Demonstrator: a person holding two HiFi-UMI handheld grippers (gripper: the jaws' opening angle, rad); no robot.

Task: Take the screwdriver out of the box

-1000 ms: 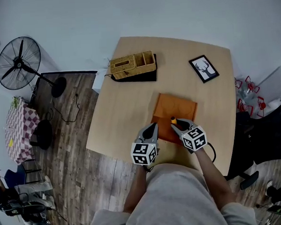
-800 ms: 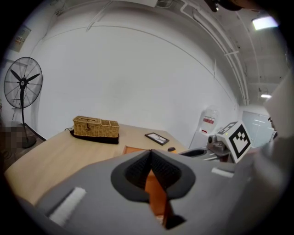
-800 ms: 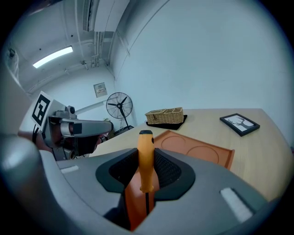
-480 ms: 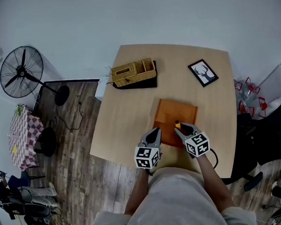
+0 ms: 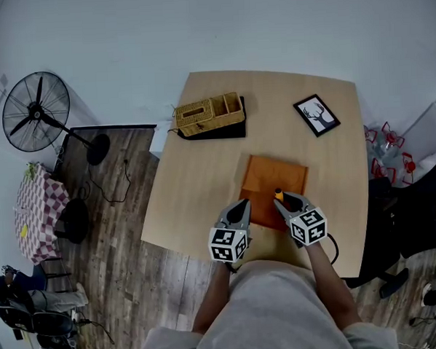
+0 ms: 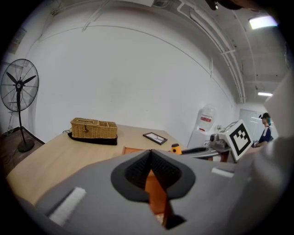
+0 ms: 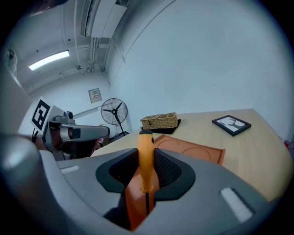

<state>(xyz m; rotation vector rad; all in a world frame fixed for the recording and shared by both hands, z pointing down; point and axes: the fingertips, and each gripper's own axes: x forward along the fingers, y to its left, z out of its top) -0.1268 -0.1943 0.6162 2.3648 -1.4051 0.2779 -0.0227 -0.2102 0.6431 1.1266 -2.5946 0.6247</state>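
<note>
A flat orange box [image 5: 270, 176] lies on the wooden table [image 5: 196, 171], in front of me. My right gripper [image 5: 280, 199] is shut on the screwdriver [image 5: 278, 195] over the box's near edge. In the right gripper view the orange handle [image 7: 146, 158] stands upright between the right gripper's [image 7: 146, 183] jaws, with the dark shaft pointing down. My left gripper [image 5: 241, 205] is shut with nothing in it, just left of the box's near left corner. The left gripper view shows its own tips [image 6: 150, 155] closed and the handle's end [image 6: 175, 148] off to the right.
A wicker basket [image 5: 208, 114] on a black mat stands at the table's far left. A framed deer picture [image 5: 317, 114] lies at the far right. A standing fan [image 5: 34, 114] and cables are on the floor to the left.
The head view has shifted slightly. Both grippers stay at the box's near edge, and the right one still grips the screwdriver.
</note>
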